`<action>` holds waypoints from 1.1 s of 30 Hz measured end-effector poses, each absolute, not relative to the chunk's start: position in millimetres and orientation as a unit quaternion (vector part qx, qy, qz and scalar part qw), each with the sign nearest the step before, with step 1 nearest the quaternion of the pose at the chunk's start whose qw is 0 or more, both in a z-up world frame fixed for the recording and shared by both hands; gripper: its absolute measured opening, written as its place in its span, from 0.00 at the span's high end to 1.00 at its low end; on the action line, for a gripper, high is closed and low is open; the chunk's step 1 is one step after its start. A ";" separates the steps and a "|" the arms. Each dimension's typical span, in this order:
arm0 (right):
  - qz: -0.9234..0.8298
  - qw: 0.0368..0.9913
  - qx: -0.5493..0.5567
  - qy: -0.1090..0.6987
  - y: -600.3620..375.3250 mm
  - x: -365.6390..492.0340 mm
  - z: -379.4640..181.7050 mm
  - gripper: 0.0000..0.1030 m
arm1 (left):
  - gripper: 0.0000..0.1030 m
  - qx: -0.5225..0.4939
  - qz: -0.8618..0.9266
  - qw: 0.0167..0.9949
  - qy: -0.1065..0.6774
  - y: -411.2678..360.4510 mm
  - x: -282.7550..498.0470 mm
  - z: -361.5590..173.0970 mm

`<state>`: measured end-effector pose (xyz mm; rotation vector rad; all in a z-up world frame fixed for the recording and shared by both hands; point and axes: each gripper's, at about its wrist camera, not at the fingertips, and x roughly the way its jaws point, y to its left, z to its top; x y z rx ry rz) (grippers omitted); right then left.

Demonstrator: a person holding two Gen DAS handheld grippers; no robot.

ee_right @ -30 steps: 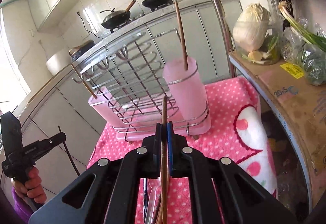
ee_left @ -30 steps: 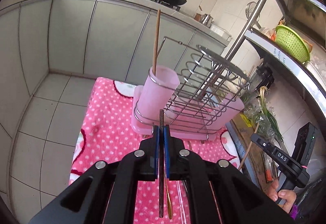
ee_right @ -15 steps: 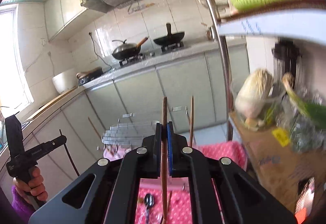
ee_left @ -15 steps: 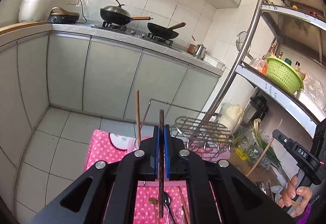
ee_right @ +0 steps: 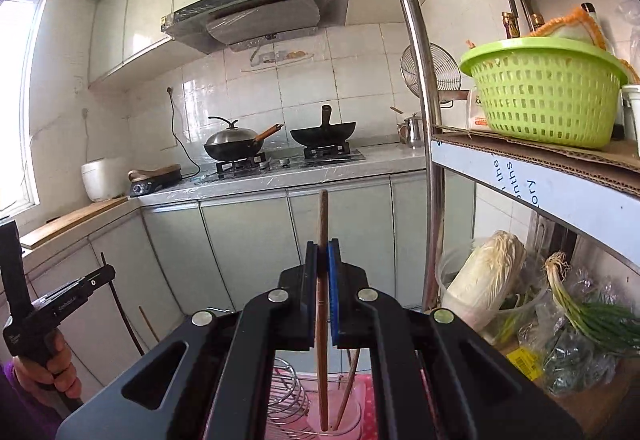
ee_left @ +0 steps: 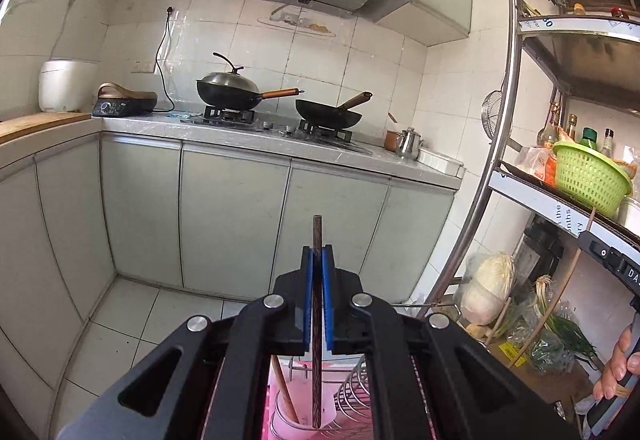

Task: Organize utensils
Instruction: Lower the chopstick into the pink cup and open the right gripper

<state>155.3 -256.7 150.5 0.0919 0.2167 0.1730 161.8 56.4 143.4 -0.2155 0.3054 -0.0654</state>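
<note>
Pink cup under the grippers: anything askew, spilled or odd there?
Nothing stands out. The left gripper holds a dark chopstick upright over the pink cup; the right gripper holds a brown chopstick reaching into it. One light chopstick leans inside. No spill.

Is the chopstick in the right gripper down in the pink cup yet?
Yes, its tip looks in. The right gripper is shut on the light chopstick, held upright, its lower end inside the pink cup beside another stick.

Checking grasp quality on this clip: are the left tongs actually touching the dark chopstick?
Touching. In the left wrist view, the left tongs are shut on the dark chopstick, both blue pads pressed against its sides with no gap visible.
</note>
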 end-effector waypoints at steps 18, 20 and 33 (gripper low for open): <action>0.092 0.967 0.086 0.222 -261.8 200.0 50.2 0.95 | 0.96 -0.109 -0.032 0.958 0.264 49.2 197.5 40.4; 0.091 0.964 0.090 0.234 -261.9 199.8 39.8 0.95 | 0.96 -0.106 -0.032 0.954 0.278 47.3 198.4 30.2; 0.109 0.957 0.072 0.259 -257.5 202.2 54.7 0.63 | 0.85 -0.099 -0.037 0.953 0.285 49.6 195.9 42.5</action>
